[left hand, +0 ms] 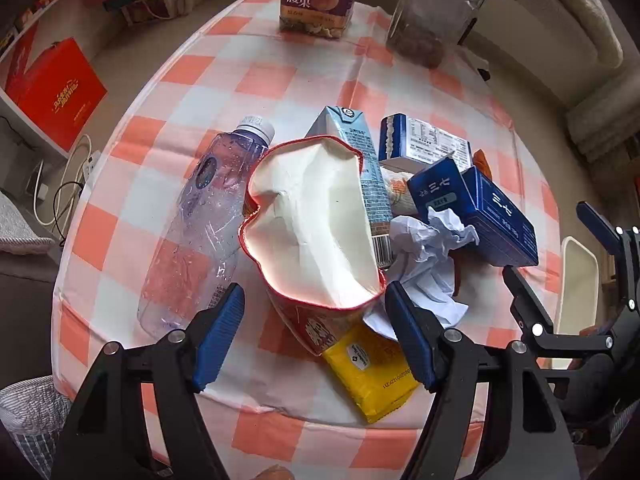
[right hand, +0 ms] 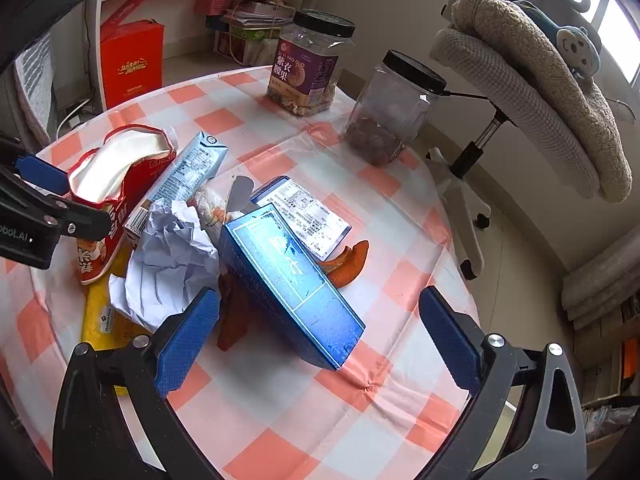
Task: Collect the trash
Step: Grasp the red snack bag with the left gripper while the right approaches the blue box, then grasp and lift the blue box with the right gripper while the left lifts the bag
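A heap of trash lies on the checked tablecloth [left hand: 192, 80]. My left gripper [left hand: 316, 332] points steeply down and is open, its fingers astride the lower end of an opened red snack bag [left hand: 312, 220] without pressing on it. Left of the bag lies a clear plastic bottle [left hand: 200, 220]. A light blue carton [left hand: 360, 152], crumpled paper [left hand: 424, 264] and a yellow packet [left hand: 372, 372] crowd around it. My right gripper [right hand: 320, 340] is open too, with a dark blue box [right hand: 296, 280] lying between its fingers and touching neither. Orange peel [right hand: 348, 260] lies beside that box.
A labelled nut jar [right hand: 308, 68] and a clear jar [right hand: 396, 116] stand at the table's far edge. An office chair [right hand: 520, 80] with a blanket is off to the right. A striped basket [left hand: 28, 412] sits below the table at the near left.
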`<state>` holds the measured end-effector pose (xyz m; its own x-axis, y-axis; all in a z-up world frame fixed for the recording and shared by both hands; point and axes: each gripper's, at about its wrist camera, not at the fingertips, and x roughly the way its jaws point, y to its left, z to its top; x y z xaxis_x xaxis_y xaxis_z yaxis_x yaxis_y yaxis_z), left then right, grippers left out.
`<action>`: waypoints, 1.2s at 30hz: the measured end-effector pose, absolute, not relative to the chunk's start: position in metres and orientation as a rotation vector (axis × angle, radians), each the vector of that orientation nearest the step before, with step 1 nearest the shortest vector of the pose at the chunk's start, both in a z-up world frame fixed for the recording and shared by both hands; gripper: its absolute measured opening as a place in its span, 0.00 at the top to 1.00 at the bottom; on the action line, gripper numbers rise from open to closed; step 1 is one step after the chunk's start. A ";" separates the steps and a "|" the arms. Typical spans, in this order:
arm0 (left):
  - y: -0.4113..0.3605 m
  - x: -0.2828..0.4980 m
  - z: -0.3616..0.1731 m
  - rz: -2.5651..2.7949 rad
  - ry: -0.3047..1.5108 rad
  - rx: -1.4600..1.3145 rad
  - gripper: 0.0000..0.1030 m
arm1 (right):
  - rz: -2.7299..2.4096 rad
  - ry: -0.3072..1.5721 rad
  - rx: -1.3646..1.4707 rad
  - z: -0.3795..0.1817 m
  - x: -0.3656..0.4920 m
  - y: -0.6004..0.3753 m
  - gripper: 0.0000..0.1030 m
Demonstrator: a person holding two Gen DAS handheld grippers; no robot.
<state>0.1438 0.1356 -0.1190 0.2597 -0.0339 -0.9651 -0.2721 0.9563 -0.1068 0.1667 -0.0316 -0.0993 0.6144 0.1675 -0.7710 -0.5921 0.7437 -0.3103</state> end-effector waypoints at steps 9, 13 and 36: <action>0.164 0.138 -0.108 0.117 1.245 -0.374 0.58 | 0.534 0.796 -0.617 -0.114 0.185 -0.014 0.07; 0.170 0.132 -0.081 0.056 1.164 -0.402 0.58 | 0.563 0.846 -0.555 -0.119 0.195 -0.007 0.12; 0.176 0.120 -0.038 0.073 0.979 -0.426 0.65 | 0.498 0.715 -0.250 -0.045 0.171 -0.042 0.63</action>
<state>0.1201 0.1759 -0.0376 0.5623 -0.1293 -0.8168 -0.2497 0.9150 -0.3167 0.1708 -0.0424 -0.0451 0.6458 0.3495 -0.6789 -0.5163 0.8549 -0.0510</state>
